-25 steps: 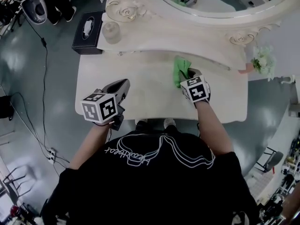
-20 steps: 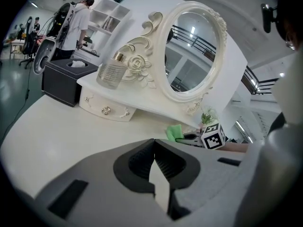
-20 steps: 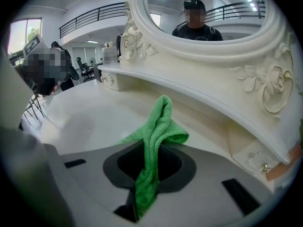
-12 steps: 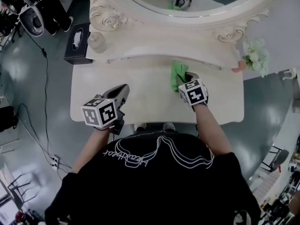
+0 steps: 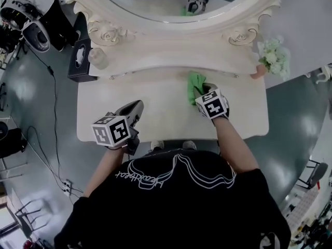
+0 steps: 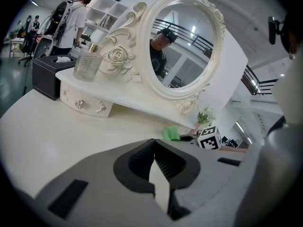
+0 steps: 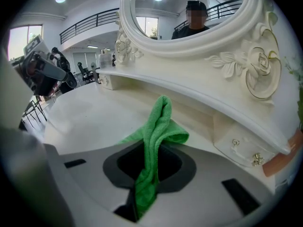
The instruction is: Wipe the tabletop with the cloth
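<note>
Wiping at the vanity: my right gripper [image 7: 151, 148] pinches the green cloth [image 7: 158, 122] between its fingers [image 7: 203, 174] at the back of the cream surface [image 5: 155, 105], just below the ledge under the oval mirror [image 5: 181, 7]. The cloth's free end bunches on the surface ahead of them. My left gripper [image 6: 154, 145] hovers over the left front, well apart from the cloth, with its fingers [image 6: 113, 188] pressed together on nothing. A black tissue box [image 5: 79, 61] and a glass bottle [image 5: 97, 57] stand at far left.

One green cloth [image 5: 195, 83], two grippers [image 5: 136, 108] [image 5: 204, 90], one mirror [image 5: 171, 1], one tissue box [image 5: 79, 61], one bottle [image 5: 97, 58]
</note>
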Demonstrator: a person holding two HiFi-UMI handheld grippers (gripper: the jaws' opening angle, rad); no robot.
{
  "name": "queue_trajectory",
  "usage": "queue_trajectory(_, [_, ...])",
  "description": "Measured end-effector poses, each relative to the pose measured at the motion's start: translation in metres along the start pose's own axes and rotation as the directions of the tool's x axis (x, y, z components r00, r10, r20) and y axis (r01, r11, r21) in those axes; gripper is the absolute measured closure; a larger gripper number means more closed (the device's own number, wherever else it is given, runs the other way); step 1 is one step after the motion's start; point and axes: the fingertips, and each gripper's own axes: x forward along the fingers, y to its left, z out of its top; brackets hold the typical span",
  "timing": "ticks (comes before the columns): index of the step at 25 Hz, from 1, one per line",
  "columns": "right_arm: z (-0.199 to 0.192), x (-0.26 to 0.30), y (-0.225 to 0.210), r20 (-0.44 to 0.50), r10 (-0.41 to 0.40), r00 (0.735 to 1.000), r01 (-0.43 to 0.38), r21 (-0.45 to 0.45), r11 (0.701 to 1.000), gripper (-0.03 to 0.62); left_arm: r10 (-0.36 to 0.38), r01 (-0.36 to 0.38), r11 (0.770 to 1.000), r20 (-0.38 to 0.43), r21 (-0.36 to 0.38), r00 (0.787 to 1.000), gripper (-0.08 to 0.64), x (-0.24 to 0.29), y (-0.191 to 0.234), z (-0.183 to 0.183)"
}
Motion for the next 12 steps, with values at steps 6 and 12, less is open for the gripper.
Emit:
queue_trajectory(6, [-0.008, -0.006, -0.017, 0.004, 0.004, 1.000, -0.004, -0.007, 1.000, 0.538, -0.004, 0.004, 1.000, -0.006, 0.025, 1.000, 0.555, 0.009, -0.024, 0.001])
queue_trajectory(12, [-0.020, -0.018, -0.031, -0.003, -0.001, 1.000, 0.001, 0.000, 1.000, 0.538, -0.002, 0.002, 0.999, 0.003, 0.047, 1.000, 0.555, 0.012, -0.048, 0.003])
